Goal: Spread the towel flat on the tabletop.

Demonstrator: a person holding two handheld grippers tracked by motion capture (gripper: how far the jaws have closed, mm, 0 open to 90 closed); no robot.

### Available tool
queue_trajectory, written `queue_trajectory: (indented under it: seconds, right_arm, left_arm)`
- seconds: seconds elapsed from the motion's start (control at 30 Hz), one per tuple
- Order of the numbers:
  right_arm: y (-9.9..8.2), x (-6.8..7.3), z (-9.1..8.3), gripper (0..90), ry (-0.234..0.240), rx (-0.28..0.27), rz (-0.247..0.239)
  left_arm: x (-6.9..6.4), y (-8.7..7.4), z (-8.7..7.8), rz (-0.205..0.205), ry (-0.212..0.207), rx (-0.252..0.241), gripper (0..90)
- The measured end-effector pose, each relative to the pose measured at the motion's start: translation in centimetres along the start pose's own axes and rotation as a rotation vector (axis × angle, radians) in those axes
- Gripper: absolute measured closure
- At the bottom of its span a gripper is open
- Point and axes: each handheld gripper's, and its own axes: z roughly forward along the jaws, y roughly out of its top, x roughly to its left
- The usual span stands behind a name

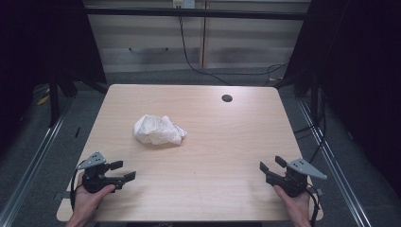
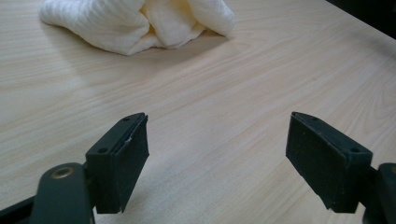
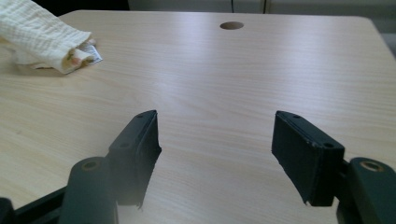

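A crumpled white cloth [image 1: 158,130] lies on the light wooden table [image 1: 213,156], left of centre and apart from both grippers. A small printed tag [image 3: 89,52] shows at its edge in the right gripper view. The left gripper [image 1: 122,171], held in the left hand [image 1: 87,201] near the table's near left corner, has its jaws spread with nothing between them. The right gripper [image 1: 271,164], in the right hand [image 1: 297,208] near the near right corner, is likewise spread wide. A round cable hole [image 1: 227,98] sits toward the far edge.
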Motion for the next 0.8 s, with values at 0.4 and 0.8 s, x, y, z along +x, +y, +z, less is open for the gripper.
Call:
queue_trajectory:
  seconds: [0.4, 0.8]
  right_arm:
    - [0.0, -0.1, -0.3, 29.4, 0.121, 0.053, 0.030]
    - [0.0, 0.6, -0.4, 32.2, 0.240, 0.099, 0.006]
  left_arm:
    - [0.2, 0.1, 0.0, -0.007, -0.031, -0.002, 26.7]
    - [-0.1, 2.7, 0.4, 0.021, 0.031, 0.004, 31.9]
